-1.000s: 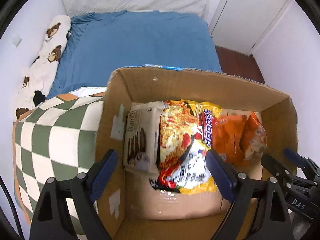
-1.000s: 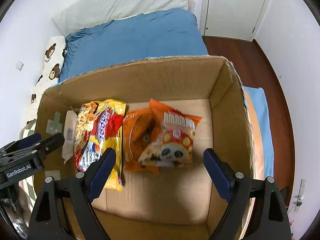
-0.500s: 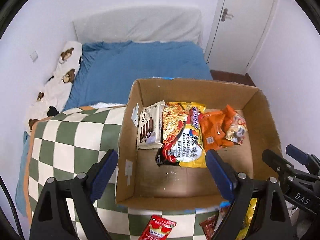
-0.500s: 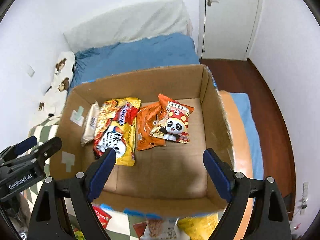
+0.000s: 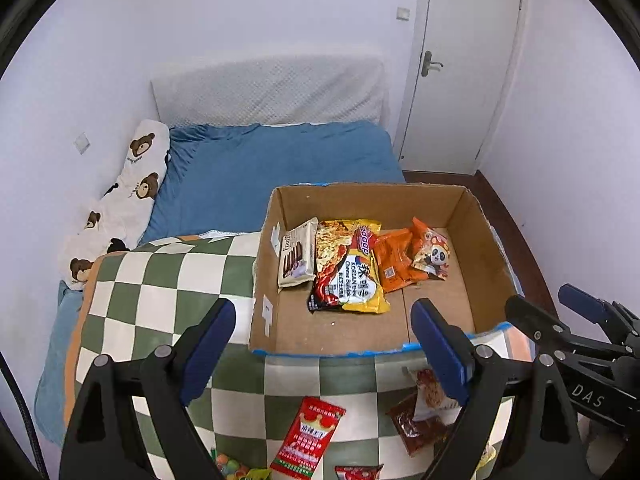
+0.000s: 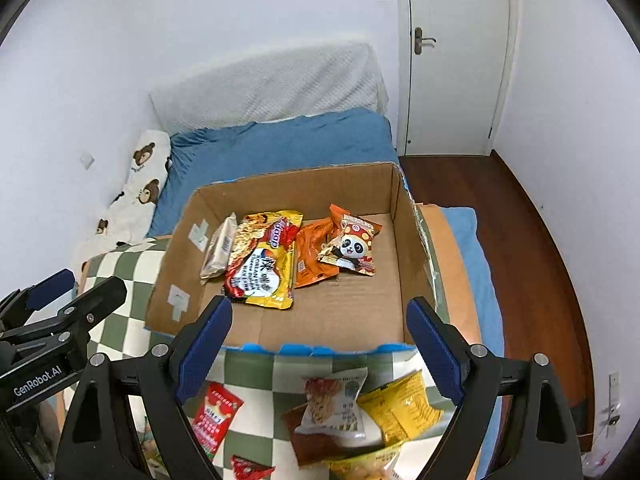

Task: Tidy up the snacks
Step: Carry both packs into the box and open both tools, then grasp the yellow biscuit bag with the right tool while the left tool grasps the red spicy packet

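A cardboard box (image 5: 486, 248) (image 6: 410, 248) stands on a green checked blanket (image 5: 160, 276) (image 6: 116, 264). In it lie a cookie pack (image 5: 296, 258), a yellow noodle packet (image 5: 348, 266) (image 6: 264, 258), an orange packet (image 5: 396, 258) and a panda snack bag (image 5: 432, 254) (image 6: 352, 246). Loose snacks lie in front of the box: a red packet (image 5: 310, 436) (image 6: 216, 412), a white bag (image 6: 334, 402), a yellow bag (image 6: 400, 406). My left gripper (image 5: 324, 354) and right gripper (image 6: 318, 348) are both open and empty, held above the loose snacks near the box's front edge.
A blue bed (image 5: 280, 172) with a bear-print pillow (image 5: 128, 192) lies behind the box. A white door (image 6: 452, 56) and wooden floor (image 6: 532, 248) are at the right. Each gripper shows at the edge of the other's view.
Both grippers have pulled back and up out of the box. The box now looks smaller, and the loose snacks in front of it have come into view.
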Available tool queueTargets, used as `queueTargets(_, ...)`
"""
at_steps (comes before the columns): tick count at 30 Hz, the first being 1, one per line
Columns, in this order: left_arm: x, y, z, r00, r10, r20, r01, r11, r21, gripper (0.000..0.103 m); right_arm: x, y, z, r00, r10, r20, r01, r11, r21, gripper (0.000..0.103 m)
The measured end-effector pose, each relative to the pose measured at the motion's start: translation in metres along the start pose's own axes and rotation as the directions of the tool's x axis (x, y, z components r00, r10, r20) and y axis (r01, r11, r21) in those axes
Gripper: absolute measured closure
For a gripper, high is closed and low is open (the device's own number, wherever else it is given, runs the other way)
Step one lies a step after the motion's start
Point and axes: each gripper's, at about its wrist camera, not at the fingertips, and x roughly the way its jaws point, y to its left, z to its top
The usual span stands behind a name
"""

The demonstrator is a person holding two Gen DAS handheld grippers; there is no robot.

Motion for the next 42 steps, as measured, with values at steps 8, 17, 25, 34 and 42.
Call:
queueTargets(8,0.010,0.011,-0.050,0.992,0.018,-0.123,-0.017,1.000,0.008,0.013,-0.001,-0.013,-0.041,0.991,0.064,-0.121,-0.056,0.996,0.075,0.012)
queueTargets(17,0.106,0.032,-0.144,0.892,0.066,-0.448,-0.023,0.995,0.100,0.013,0.052,-0.052,-0.129,0.927,0.036,-0.374,0.008,0.993,0.116,0.012)
queueTargets(25,0.179,0.005,-0.175,0.824,0.104,-0.556,0.050,0.966,0.254,0.014,0.096,-0.076,-0.183,0.874,0.019,-0.486,0.030,0.995,0.094,0.012)
queueTargets(34,0.179,0.021,-0.199,0.773,-0.014,-0.634,0.006,1.000,-0.014,0.051,0.103,-0.092,-0.213,0.847,0.090,-0.525,0.033,0.975,0.221,0.046)
queueTargets(42,0.169,0.032,-0.237,0.726,-0.099,-0.681,0.008,0.991,-0.135,0.045,0.099,-0.077,-0.238,0.808,0.165,-0.566,-0.002,0.961,0.277,0.041)
